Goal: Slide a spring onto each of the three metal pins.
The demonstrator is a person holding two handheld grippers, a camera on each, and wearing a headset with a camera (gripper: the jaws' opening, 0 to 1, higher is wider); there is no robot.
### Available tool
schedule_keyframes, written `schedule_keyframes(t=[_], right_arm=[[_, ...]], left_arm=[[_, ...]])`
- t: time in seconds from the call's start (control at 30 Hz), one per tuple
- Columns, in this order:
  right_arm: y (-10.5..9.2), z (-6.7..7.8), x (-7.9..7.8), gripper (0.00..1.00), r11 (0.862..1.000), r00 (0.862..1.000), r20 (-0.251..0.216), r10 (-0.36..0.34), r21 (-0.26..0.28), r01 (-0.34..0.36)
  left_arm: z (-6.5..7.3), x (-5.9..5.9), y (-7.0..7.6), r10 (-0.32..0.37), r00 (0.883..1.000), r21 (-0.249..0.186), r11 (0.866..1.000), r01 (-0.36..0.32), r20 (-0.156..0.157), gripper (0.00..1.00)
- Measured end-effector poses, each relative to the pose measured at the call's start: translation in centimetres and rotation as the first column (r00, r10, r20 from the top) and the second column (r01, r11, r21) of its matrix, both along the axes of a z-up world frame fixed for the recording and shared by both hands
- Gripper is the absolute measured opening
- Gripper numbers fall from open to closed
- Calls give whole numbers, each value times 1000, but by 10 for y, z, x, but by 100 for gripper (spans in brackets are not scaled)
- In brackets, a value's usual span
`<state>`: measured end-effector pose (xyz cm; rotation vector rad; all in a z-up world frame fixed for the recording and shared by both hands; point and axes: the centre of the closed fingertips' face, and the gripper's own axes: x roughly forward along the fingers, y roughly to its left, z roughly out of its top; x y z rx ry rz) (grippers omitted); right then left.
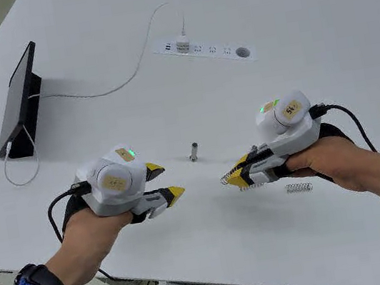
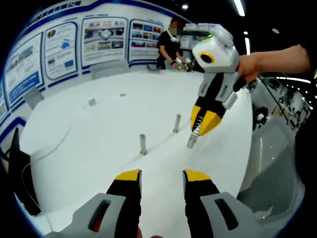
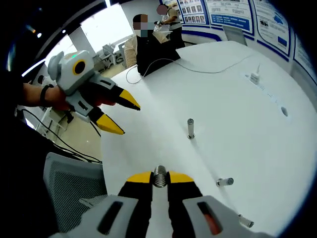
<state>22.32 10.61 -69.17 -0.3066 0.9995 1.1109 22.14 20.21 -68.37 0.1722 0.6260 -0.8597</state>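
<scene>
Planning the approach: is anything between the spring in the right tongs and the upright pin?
Nothing visible. Bare table lies between the spring, shut in the right tongs, and the upright pin. The left tongs hover open off to one side, clear of that line.

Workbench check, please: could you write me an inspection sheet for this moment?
Surface: white table, clean.
Job's things: pin upright; another pin upright nearer the right tongs; loose spring lying by the right hand.
Clutter: tablet on a stand; power strip.
Grippers: left tongs open, empty; right tongs shut on a held spring.
Cables: white lead from strip to tablet; black lead off the right gripper.
Surroundings: people at the far end; wall posters.
</scene>
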Motion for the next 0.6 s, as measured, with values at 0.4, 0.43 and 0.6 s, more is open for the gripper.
schedule_keyframes(t=[0.4,0.43,0.6], right_arm=[[2,-4,24,12,999,1000,10,10,-40,-10],[2,-5,25,12,999,1000,11,12,-42,-11],[5,-5,35,12,999,1000,19,20,-49,-19]], left_arm=[[-2,7,17,87,996,1,996,-87,-12,47],[-3,7,18,90,996,-1,996,-90,-16,49],[-4,6,23,104,994,-2,995,-104,-18,52]])
